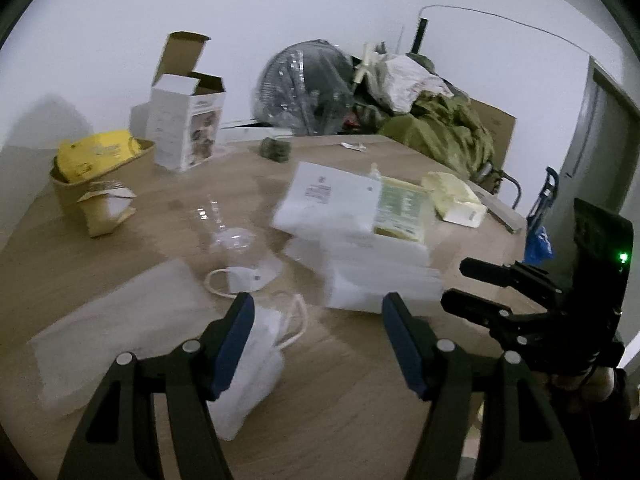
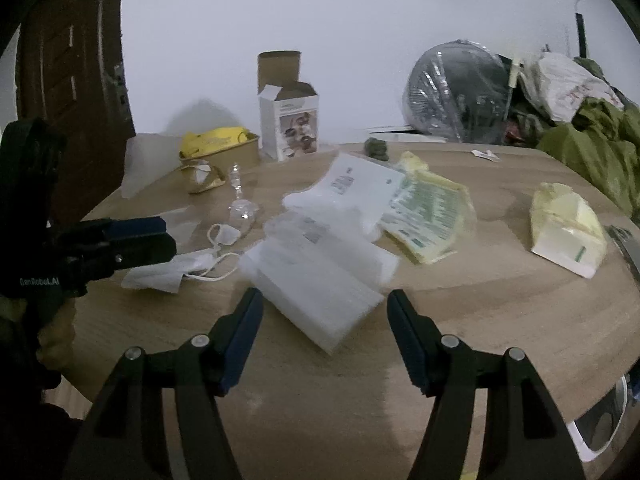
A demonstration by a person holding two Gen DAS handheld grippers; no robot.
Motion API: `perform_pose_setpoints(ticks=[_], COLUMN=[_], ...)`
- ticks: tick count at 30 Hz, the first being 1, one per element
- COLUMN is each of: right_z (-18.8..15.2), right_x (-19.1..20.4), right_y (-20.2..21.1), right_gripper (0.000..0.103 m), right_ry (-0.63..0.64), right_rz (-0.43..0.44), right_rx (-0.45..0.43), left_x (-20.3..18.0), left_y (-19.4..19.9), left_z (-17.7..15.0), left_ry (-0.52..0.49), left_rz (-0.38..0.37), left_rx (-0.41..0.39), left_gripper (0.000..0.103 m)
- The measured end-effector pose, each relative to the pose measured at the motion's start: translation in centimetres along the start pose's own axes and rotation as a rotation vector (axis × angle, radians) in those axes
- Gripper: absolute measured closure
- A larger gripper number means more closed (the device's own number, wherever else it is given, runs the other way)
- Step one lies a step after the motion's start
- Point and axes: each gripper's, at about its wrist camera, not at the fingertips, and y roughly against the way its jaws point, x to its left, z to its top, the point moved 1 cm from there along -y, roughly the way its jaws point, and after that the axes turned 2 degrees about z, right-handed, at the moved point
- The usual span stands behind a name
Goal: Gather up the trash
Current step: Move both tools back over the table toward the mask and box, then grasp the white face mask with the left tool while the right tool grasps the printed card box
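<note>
Nearest my left jaws (image 1: 318,306), low in the frame, lies a white face mask (image 1: 256,364) with cord loops, just beside the left finger; those jaws stand apart with nothing between them. Both of my right jaws (image 2: 325,304) are likewise parted and empty, pointing at a stack of white foam sheets (image 2: 320,292) at the centre of the wooden bench (image 2: 480,320). Beyond it a yellow-green packet (image 2: 428,220) sits mid-frame, a pale yellow carton (image 2: 568,232) at right, and an opened white box (image 2: 290,124) stands upright at the far edge.
</note>
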Motion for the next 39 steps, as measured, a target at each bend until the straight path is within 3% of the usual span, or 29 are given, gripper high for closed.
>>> perform_pose_setpoints(ticks=[12,23,33,39], right_z=[1.1,1.3,1.2,1.0], right_x=[2.0,2.5,1.9,1.8], right_y=[-3.6,-6.4,-7.3,-7.2], right_gripper=[0.035,0.034,0.034,0.044], right_ry=[0.064,0.088,0.077,0.09], right_rz=[0.058,0.031,0.015,-0.005], right_rx=[0.042,0.121,0.158,0.152], left_x=[3.3,4.1,3.6,3.1], left_y=[0.3,-0.6,-2.1,-2.3], left_z=[-1.0,-1.6,-2.5,-2.6], left_ry=[0.036,0.017,-0.027,-0.086], left_rz=[0.052,-0.002,0.029,0.057], left_rx=[0.051,0.15,0.246,0.26], left_gripper=[0.037,0.037,0.037,0.037])
